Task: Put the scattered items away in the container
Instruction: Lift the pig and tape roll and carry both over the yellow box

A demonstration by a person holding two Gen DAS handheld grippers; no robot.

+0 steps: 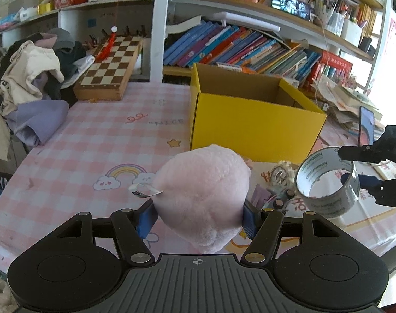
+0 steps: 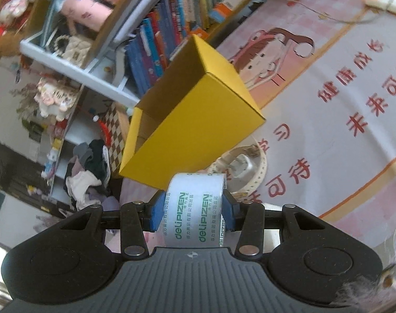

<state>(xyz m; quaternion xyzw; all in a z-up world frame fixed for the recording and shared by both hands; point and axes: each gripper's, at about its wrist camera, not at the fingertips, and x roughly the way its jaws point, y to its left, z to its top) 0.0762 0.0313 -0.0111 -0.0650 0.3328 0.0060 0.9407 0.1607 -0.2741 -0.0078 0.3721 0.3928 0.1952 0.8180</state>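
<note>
On pink checked tablecloth point(image 1: 93, 140), near the bookshelf point(image 1: 250, 49): yellow cardboard box point(image 1: 252, 122), flaps gone or folded, top open, brown inside. No contents visible in the part of the interior on show; floor mostly hidden behind the near wall from the left wrist view, so possibly bare, hard to say. Just in front of the box, between the blue pads of the left gripper point(image 1: 198, 216): pink plush toy point(image 1: 203, 195), pinched on both sides, ribbon tag sticking out at its left. Off to the right, in the right gripper point(image 2: 192, 211): roll of tape point(image 2: 195, 208), printed grey-white, clamped across its width, held off the cloth and outside the box. Behind the tape on the table: white perforated ring point(image 2: 252, 172) with a small white object inside, plus small clutter point(image 1: 278, 177) beside the plush.
</note>
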